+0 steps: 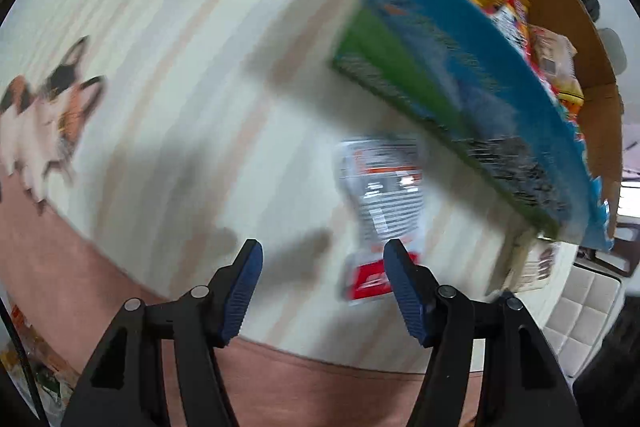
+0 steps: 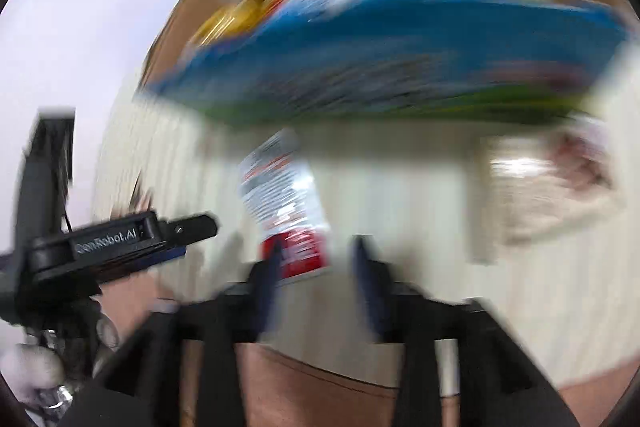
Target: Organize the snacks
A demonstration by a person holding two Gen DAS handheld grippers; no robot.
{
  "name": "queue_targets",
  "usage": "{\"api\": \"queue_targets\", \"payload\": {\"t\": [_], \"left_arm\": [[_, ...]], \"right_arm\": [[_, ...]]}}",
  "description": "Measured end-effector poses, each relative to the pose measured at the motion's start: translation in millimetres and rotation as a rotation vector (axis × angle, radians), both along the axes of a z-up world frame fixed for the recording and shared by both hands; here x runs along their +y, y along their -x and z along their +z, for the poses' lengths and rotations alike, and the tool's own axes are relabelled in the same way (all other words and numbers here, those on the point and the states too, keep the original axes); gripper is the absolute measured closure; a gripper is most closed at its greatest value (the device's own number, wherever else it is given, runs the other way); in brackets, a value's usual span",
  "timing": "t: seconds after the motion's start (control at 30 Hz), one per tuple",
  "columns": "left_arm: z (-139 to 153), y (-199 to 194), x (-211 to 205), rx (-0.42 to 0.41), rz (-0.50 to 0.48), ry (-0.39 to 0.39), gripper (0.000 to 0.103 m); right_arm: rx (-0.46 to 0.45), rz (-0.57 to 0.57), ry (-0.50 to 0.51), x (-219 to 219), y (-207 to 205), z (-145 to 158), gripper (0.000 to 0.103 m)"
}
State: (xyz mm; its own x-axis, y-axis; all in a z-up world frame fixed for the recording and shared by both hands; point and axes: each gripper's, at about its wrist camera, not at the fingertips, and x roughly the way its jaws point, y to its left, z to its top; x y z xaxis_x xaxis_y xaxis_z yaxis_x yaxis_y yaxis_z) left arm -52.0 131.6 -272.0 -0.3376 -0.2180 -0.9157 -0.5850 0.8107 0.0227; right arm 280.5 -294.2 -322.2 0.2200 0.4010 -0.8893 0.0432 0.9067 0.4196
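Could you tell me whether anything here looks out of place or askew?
Yes: the big blue-and-green bag lies tilted across the cardboard box rim, half out, and a white-and-red packet sits alone on the table beside the box.

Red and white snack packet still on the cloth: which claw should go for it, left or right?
Probably the right claw: it is open and empty, and the red and white packet lies just ahead between its fingers. The left claw, also open and empty, has the packet off toward its right finger, so it would need to shift over.
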Motion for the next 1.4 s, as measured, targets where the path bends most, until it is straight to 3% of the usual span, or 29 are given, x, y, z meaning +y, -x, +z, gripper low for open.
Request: {"api": "queue_targets", "payload": {"t": [0.03, 0.13, 0.23, 0.37, 0.47, 0.57, 0.67, 0.73, 0.83, 0.9, 1.03, 1.13, 1.4], "left_arm": [[-4.9, -5.0, -4.7, 0.004, -0.005, 0.002, 0.042], [-22.9, -20.2, -25.8, 0.018, -0.044, 0.012, 0.042], [-38.3, -31.0, -44.9, 0.037, -0.112, -0.016, 0.042], [-54.9, -35.3, -63.2, 0.071, -0.184, -0.049, 0.042], [-55.0, -39.6, -71.1, 0.068, -0.213, -0.052, 0.042], [-54.5, -35.5, -77.6, 0.074, -0.226, -0.038, 0.042], [-52.3, -35.1, -83.1, 0.079, -0.257, -0.026, 0.042], [-57.9, -37.2, -98.8, 0.082, -0.265, -0.022, 0.042], [-58.0, -33.9, -105.9, 0.095, -0.279, -0.003, 0.041], [-60.3, -37.8, -110.9, 0.108, -0.299, 0.002, 0.039], [-73.6, -50.4, -114.9, 0.12, -0.342, 0.017, 0.037], [-78.3, -57.2, -118.2, 0.12, -0.357, 0.031, 0.037], [-74.6, -49.4, -132.7, 0.094, -0.442, 0.063, 0.042]], "right_arm": [[0.006, -0.095, -0.008, -22.9, 1.5, 1.8, 0.02], [0.054, -0.323, 0.008, -72.2, -1.5, -6.4, 0.02], [0.114, -0.413, 0.02, -90.5, -14.0, -25.4, 0.02], [0.164, -0.365, 0.158, -78.7, -31.5, -46.8, 0.02], [0.192, -0.329, 0.166, -78.7, -29.8, -54.0, 0.02], [0.198, -0.299, 0.239, -91.7, -19.7, -50.3, 0.02], [0.253, -0.339, 0.189, -116.2, -9.6, -50.1, 0.02], [0.214, -0.384, 0.134, -126.7, -10.6, -41.3, 0.019], [0.16, -0.385, 0.118, -129.3, -30.9, -36.0, 0.018], [0.184, -0.368, 0.11, -115.8, -55.5, -46.4, 0.018], [0.282, -0.314, 0.151, -93.3, -82.8, -68.6, 0.018], [0.274, -0.245, 0.222, -70.7, -88.9, -68.2, 0.03], [0.345, -0.032, 0.24, -36.4, -55.9, -76.2, 0.034]]}}
